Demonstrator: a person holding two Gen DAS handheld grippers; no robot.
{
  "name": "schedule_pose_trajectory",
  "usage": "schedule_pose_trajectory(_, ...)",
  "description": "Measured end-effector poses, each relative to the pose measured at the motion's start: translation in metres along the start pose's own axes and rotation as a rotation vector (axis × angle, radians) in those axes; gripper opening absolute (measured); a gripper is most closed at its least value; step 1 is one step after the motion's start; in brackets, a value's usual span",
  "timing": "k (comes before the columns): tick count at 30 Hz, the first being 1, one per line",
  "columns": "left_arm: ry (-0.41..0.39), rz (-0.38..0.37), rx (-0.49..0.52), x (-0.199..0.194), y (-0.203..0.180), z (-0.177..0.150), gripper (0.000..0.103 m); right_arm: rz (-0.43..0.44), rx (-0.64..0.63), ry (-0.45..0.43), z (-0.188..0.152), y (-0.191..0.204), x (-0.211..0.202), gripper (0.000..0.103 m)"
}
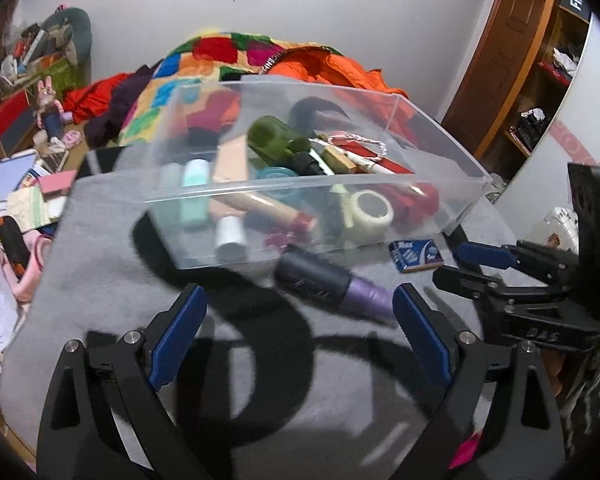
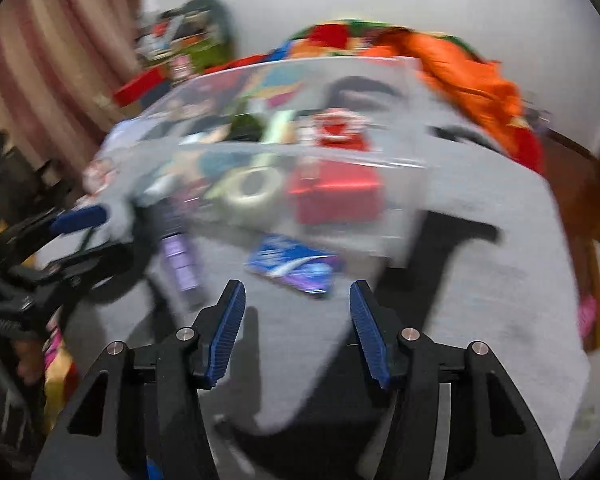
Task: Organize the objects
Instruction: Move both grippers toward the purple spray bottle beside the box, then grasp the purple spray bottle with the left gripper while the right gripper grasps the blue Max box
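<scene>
Clear bin [image 1: 440, 128], full. Purple-black tube [image 1: 332, 286] at its 6 o'clock, blue packet [image 1: 416, 255] at 4. Left gripper [image 1: 300, 300], right gripper [image 2: 297, 292]: jaws apart, empty.

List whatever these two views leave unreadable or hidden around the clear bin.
- Right wrist view: motion blur smears the clear plastic bin and its contents; the print on the blue packet is unreadable.
- Left wrist view: the packet's lettering is too small to read.
- Left wrist view: items at the bin's bottom are hazy behind its front wall, overlapping each other.
- Left wrist view: the purple-and-black tube shows no legible label; its end is blurred.
</scene>
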State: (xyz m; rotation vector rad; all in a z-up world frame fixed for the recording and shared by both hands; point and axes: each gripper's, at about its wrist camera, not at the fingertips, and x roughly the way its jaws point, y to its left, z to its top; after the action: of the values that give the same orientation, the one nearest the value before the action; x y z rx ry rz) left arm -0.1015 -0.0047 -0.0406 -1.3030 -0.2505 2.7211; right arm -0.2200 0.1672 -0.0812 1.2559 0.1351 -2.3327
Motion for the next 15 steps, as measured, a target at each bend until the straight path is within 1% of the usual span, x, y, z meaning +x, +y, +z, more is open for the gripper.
schedule_pose_trajectory(3, 0.019, -0.005, -0.037, 0.013, -0.006, 0.005, 0.095, -0.011, 0.037, -0.005, 0.003, -0.002, 0.002, 0.051)
schedule_pose_trajectory(5, 0.023, 0.009, -0.076, 0.02, -0.007, 0.007, 0.095, -0.013, 0.024, -0.008, 0.004, 0.004, 0.004, 0.051)
schedule_pose_trajectory(6, 0.022, 0.028, -0.099, 0.023, -0.006, 0.008, 0.095, -0.021, 0.011, -0.005, 0.004, 0.008, 0.006, 0.052)
schedule_pose_trajectory(8, 0.025, 0.051, -0.156, 0.03, -0.002, 0.008, 0.095, -0.035, -0.014, -0.006, 0.002, 0.015, 0.009, 0.06)
schedule_pose_trajectory(10, 0.038, 0.059, -0.219, 0.038, 0.003, 0.006, 0.095, -0.045, -0.034, -0.012, -0.001, 0.02, 0.008, 0.065)
schedule_pose_trajectory(11, 0.026, 0.071, -0.224, 0.039, 0.003, 0.006, 0.095, -0.05, -0.039, -0.014, -0.003, 0.021, 0.008, 0.066)
schedule_pose_trajectory(13, 0.014, 0.117, -0.194, 0.041, -0.004, 0.004, 0.095, -0.06, -0.041, -0.016, -0.004, 0.022, 0.007, 0.067)
schedule_pose_trajectory(14, 0.014, 0.14, -0.173, 0.042, -0.009, 0.003, 0.092, -0.061, -0.038, -0.016, -0.004, 0.022, 0.007, 0.067)
schedule_pose_trajectory(15, 0.008, 0.162, -0.16, 0.042, -0.011, 0.002, 0.086, -0.061, -0.031, -0.016, -0.004, 0.022, 0.008, 0.067)
